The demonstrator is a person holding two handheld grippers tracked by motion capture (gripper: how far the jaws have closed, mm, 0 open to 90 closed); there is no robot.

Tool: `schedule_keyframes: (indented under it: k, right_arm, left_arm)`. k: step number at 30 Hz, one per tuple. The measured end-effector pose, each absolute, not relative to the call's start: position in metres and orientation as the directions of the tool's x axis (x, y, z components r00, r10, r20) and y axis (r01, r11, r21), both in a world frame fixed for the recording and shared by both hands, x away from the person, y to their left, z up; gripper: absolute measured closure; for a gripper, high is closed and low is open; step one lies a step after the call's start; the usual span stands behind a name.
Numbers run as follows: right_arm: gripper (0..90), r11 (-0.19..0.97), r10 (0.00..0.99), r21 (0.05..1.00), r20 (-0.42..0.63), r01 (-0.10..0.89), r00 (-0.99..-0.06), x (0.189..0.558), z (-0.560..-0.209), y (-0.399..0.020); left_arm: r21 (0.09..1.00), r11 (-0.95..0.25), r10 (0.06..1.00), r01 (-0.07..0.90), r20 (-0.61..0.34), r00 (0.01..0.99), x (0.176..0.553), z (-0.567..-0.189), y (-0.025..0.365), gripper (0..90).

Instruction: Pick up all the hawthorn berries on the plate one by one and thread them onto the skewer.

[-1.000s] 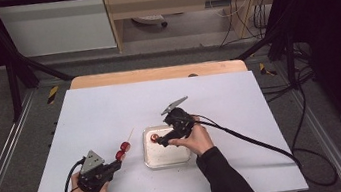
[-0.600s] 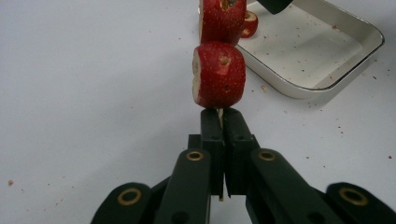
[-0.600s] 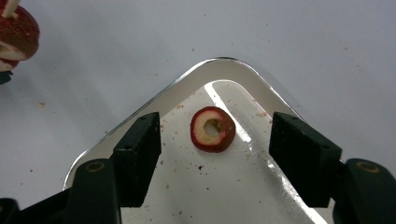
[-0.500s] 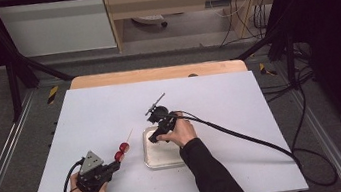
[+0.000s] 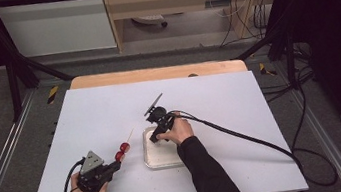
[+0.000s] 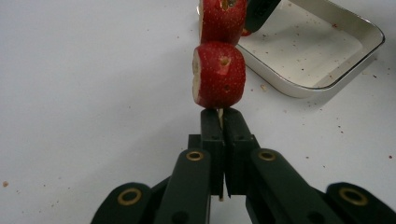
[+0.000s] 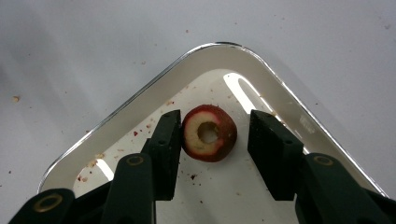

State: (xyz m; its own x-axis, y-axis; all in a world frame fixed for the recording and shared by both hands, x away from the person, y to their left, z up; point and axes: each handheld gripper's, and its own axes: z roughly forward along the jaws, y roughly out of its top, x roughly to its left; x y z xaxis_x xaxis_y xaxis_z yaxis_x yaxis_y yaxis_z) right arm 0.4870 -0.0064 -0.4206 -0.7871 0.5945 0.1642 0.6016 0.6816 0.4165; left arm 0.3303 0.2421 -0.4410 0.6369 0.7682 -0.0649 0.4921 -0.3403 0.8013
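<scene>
My left gripper is shut on the butt of a thin wooden skewer. Two red cored fruit pieces are threaded on it, the nearer piece just past the jaws and the second piece beyond it. In the high view this left gripper sits near the table's front left, with the skewer pointing towards the far right. My right gripper is open, low inside a white tray. Its jaws stand on either side of a third red fruit piece lying there, the left jaw against it.
The white tray lies at the middle of the white table top, crumbs scattered in it and around it. A black cable trails from the right gripper over the right side. A wooden strip borders the far edge.
My right gripper has moved left across the tray and come down around the fruit piece at its far-left corner. The left gripper and skewer have stayed still.
</scene>
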Motion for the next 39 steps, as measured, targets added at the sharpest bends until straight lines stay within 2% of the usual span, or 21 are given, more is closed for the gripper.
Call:
schedule_keyframes:
  k: [4, 10, 21, 26, 31, 35, 39]
  right_arm:
    - [61.1, 0.678, 0.589, 0.429, 0.169, 0.597, -0.790, 0.487, -0.420, -0.007]
    - [61.9, 0.671, 0.594, 0.424, 0.185, 0.608, -0.783, 0.485, -0.416, -0.007]
    - [62.1, 0.586, 0.624, 0.504, 0.220, 0.635, -0.750, 0.469, -0.386, -0.021]
    - [62.2, 0.499, 0.631, 0.569, 0.279, 0.654, -0.724, 0.456, -0.382, -0.035]
    - [62.2, 0.345, 0.620, 0.667, 0.367, 0.661, -0.694, 0.439, -0.389, -0.054]
    - [62.2, 0.221, 0.603, 0.713, 0.437, 0.666, -0.668, 0.426, -0.398, -0.065]
    - [62.3, 0.142, 0.591, 0.742, 0.467, 0.655, -0.658, 0.417, -0.406, -0.070]
  left_arm:
    - [0.801, -0.342, 0.768, 0.492, -0.064, 0.638, 0.330, -0.441, 0.242, 88.0]
    - [0.800, -0.345, 0.766, 0.491, -0.062, 0.639, 0.330, -0.441, 0.241, 88.0]
    - [0.809, -0.340, 0.764, 0.480, -0.060, 0.643, 0.327, -0.440, 0.239, 88.0]
    - [0.818, -0.337, 0.761, 0.467, -0.055, 0.646, 0.325, -0.438, 0.237, 88.0]
    - [0.820, -0.340, 0.756, 0.460, -0.052, 0.652, 0.323, -0.438, 0.233, 88.0]
    - [0.821, -0.341, 0.754, 0.458, -0.052, 0.655, 0.322, -0.438, 0.229, 88.0]
    - [0.823, -0.342, 0.751, 0.453, -0.051, 0.658, 0.320, -0.438, 0.223, 88.0]
